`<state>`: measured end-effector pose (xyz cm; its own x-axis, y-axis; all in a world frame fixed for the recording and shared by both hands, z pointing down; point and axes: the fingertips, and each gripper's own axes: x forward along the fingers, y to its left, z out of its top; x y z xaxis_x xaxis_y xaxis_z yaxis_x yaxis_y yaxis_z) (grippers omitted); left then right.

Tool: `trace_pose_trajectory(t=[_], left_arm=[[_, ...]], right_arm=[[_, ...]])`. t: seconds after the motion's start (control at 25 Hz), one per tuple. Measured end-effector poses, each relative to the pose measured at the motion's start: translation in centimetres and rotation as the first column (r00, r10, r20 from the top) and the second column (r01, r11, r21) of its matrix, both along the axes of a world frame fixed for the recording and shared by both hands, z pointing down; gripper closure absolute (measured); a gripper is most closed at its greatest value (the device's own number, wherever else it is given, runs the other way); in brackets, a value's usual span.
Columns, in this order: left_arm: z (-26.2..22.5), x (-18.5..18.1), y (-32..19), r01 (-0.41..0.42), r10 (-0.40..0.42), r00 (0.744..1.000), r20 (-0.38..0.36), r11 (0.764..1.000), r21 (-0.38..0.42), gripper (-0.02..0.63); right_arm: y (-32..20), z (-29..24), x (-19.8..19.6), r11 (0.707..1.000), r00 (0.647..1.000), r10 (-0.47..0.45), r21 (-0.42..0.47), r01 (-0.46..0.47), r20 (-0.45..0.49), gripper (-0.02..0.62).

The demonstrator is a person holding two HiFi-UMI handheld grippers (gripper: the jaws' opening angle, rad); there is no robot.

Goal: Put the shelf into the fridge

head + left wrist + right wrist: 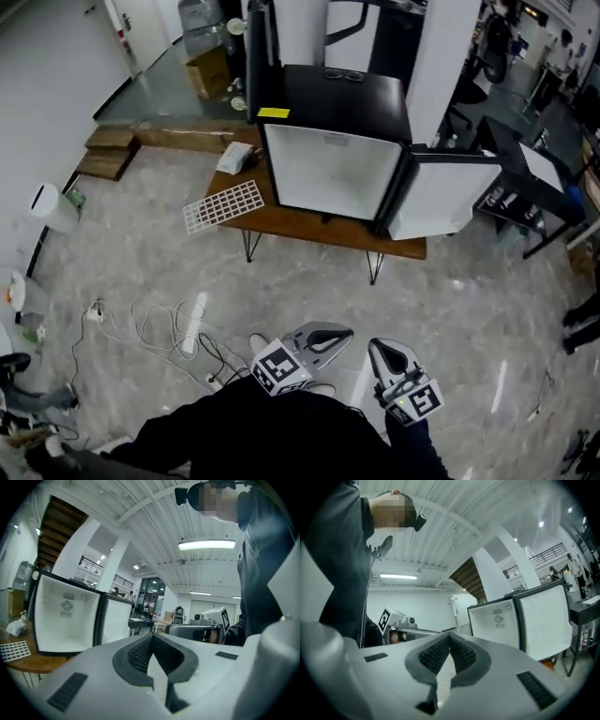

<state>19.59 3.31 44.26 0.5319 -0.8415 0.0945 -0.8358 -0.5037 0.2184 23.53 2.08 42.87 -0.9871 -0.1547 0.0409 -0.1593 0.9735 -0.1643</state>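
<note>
- I had the left gripper (342, 332) low at the bottom centre of the head view, and its own view (152, 637) showed the jaws shut, pad against pad
- Right gripper (382, 349) sat just beside it on the right, jaws pressed together the same way in its own view (449, 637)
- The two tips angled in toward each other, near but not touching, and each gripper showed up in the other's view
- The shelf (223, 205), a white wire grid, lay flat at the left end of the wooden table (309, 228), left of centre in the upper half of the head view, with its left part hanging over the table edge
- It was well apart from both grippers
- The fridge (333, 171) stood on that table just right of the shelf, a black box with its white inside facing me
- Its door (441, 197) hung wide open on the right
- A power strip (192, 325) and loose white cables (141, 328) lay on the pale floor at lower left, between me and the table
</note>
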Motion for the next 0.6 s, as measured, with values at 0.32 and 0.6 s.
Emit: trace_pose_trajectory(t=[0.32, 0.6], left_arm=[[0.6, -13.8, 5.8, 0.218, -0.218, 0.976, 0.004, 0.976, 0.014, 0.6], [1.0, -26.7, 9.9, 0.394, -0.393, 0.919, -0.036, 0.919, 0.023, 0.6]], right_arm=[[5.1, 1.0, -14.4, 0.979, 0.979, -0.202, -0.007, 0.201, -0.03, 0.589], [8.8, 1.7, -27.1, 0.941, 0.939, -0.338, -0.007, 0.338, -0.062, 0.588]])
